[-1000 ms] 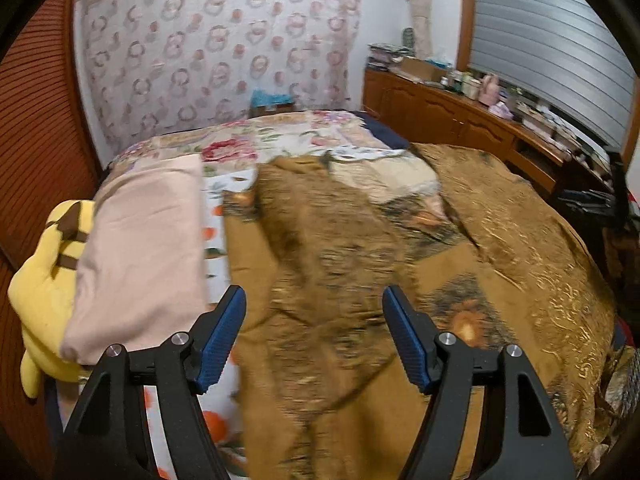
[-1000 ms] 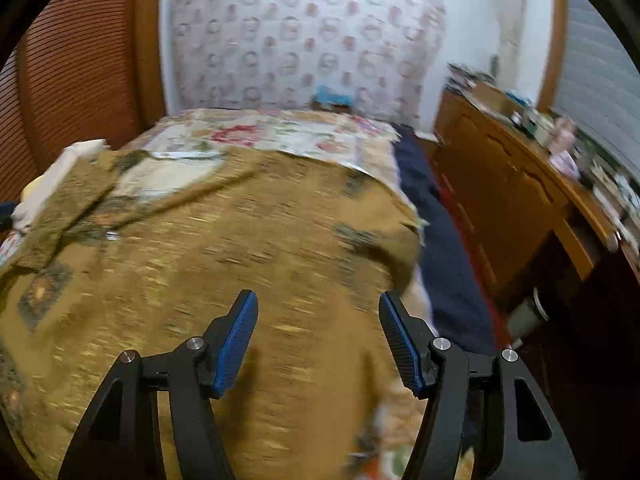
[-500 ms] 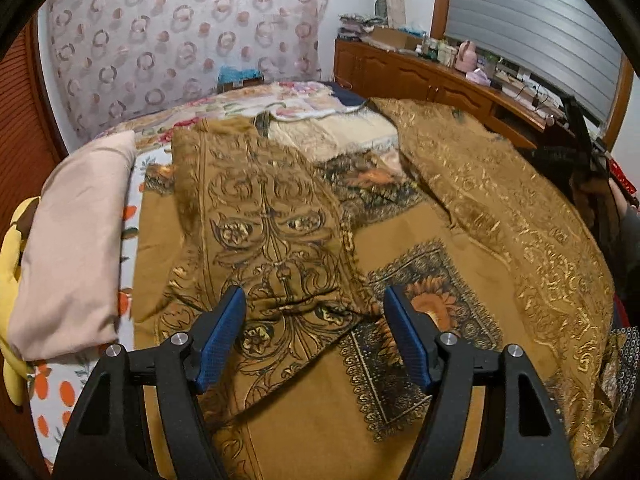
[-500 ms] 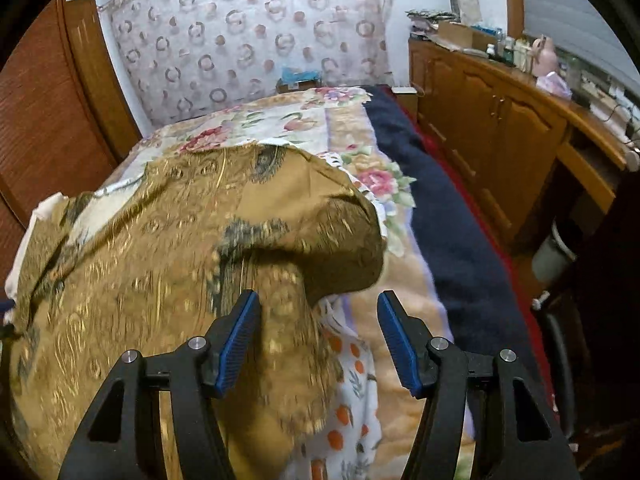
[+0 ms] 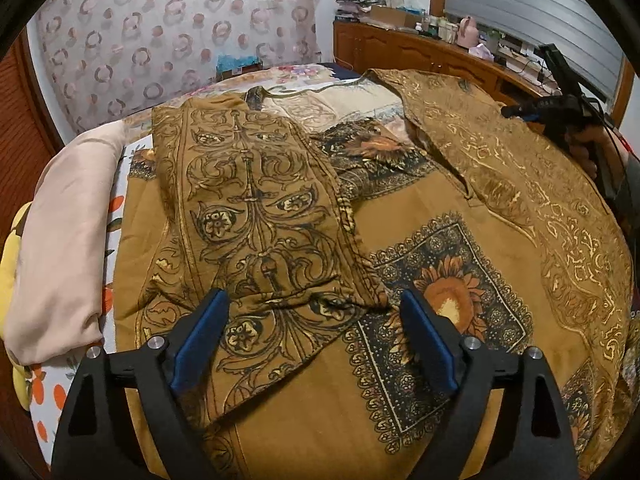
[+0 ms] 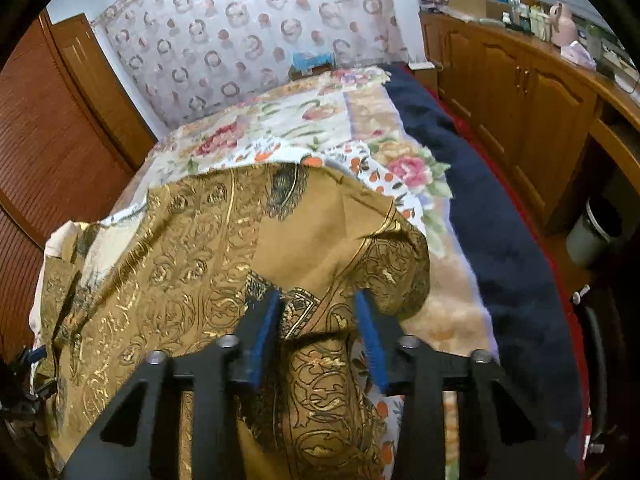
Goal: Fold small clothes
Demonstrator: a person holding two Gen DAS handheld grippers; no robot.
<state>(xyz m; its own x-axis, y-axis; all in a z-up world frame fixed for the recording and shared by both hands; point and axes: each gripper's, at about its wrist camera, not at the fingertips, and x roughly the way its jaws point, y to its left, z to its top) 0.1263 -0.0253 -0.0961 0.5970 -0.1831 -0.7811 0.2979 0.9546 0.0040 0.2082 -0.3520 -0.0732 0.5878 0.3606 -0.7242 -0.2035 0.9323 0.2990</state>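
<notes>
A brown garment with gold scrollwork and sunflower squares (image 5: 460, 220) lies spread over the bed. Its left part (image 5: 256, 208) is folded inward over the middle. My left gripper (image 5: 312, 300) hovers over the lower end of that folded part; its jaws are opening and nothing is between them. In the right wrist view the garment's right edge (image 6: 320, 340) is bunched up between the blue pads of my right gripper (image 6: 318, 300), whose jaws are closing on it. Beside them the cloth rises in a hump (image 6: 392, 264). The right gripper (image 5: 560, 112) also shows far right in the left wrist view, with a hand on it.
A folded pink cloth (image 5: 68, 240) and a yellow plush toy (image 5: 12, 240) lie along the bed's left side. A floral sheet (image 6: 300, 120) and a navy blanket (image 6: 500, 240) cover the bed to the right. Wooden cabinets (image 6: 540, 100) and a grey bin (image 6: 592, 232) stand beyond.
The left gripper sank closer to the garment and its jaws spread wider. The right gripper swung to the garment's right edge and its jaws narrowed around the bunched cloth.
</notes>
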